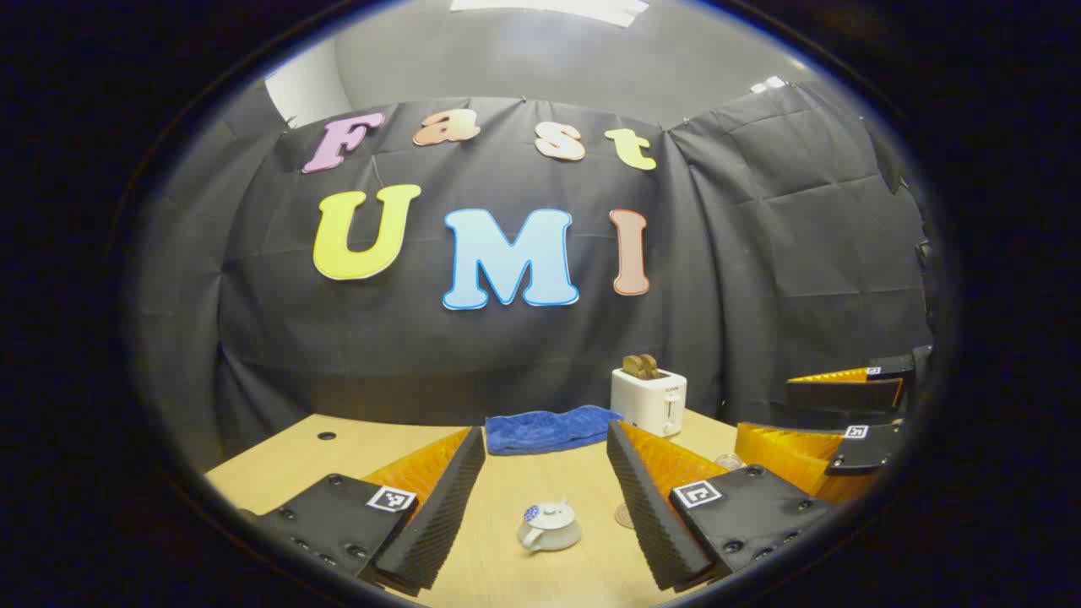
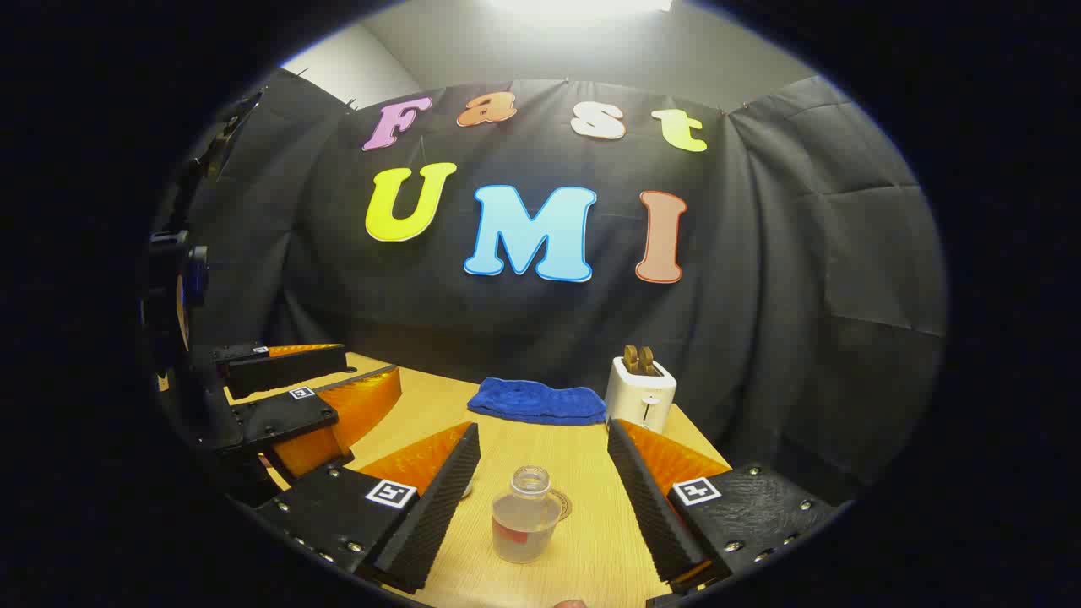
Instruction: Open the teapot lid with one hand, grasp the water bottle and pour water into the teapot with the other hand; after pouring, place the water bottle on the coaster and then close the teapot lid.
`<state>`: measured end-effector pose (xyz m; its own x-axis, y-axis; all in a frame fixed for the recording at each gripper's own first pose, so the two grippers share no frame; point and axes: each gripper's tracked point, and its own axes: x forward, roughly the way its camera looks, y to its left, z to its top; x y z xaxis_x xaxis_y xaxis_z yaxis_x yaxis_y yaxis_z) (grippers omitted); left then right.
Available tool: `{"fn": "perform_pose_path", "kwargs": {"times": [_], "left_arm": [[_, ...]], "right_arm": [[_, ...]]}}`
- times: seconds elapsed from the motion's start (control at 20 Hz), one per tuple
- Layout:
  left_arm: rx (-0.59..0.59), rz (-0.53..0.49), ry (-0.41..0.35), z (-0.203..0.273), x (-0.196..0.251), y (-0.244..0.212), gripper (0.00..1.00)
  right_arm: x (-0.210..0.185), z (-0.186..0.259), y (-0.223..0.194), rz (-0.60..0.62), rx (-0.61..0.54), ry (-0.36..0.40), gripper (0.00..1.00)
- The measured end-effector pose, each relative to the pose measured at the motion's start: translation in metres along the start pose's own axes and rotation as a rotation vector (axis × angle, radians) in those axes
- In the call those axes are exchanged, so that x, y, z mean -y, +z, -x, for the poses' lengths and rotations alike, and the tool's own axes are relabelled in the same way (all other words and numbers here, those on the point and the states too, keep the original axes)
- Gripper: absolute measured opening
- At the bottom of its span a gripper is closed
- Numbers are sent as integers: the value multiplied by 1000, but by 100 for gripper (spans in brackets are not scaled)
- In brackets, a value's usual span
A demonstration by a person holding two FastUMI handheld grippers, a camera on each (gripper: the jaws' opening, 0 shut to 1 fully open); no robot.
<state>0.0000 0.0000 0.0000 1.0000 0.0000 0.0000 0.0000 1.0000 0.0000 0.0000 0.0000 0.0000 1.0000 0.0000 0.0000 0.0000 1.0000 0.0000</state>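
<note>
Squat glazed teapot between spread left gripper; clear plastic water bottle between spread right gripper, ribbed pads.

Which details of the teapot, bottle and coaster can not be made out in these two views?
- Coaster, right gripper view: mostly hidden behind the water bottle.
- Coaster, left gripper view: cut off by the gripper's finger.
- Teapot, left gripper view: too small to tell whether the lid is fully seated.

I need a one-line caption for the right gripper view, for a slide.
Open right gripper frames the uncapped water bottle on the wooden table; blue towel and toaster behind.
</note>
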Motion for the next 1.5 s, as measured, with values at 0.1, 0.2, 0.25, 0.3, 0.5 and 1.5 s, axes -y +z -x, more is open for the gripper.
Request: {"fn": "perform_pose_path", "kwargs": {"times": [0.1, 0.2, 0.25, 0.3, 0.5, 1.5], "left_arm": [[3, -3, -3, -2, 0, 1, 98], [1, -7, -13, -5, 1, 1, 98], [-1, -9, -17, -7, 2, 1, 98], [-4, -10, -19, -8, 2, 0, 98], [-19, -10, -27, -9, 4, -7, 98], [-97, 7, -59, -71, 5, -83, 98]], "right_arm": [[1, -1, -3, 1, -5, 1, 95], [1, -1, -6, 0, -16, -2, 95], [1, -1, -8, -5, -22, -2, 95], [1, -1, -9, -12, -25, -2, 95], [0, -3, -18, -26, -49, 3, 95], [-13, -36, -127, -85, -244, 16, 95]]}}
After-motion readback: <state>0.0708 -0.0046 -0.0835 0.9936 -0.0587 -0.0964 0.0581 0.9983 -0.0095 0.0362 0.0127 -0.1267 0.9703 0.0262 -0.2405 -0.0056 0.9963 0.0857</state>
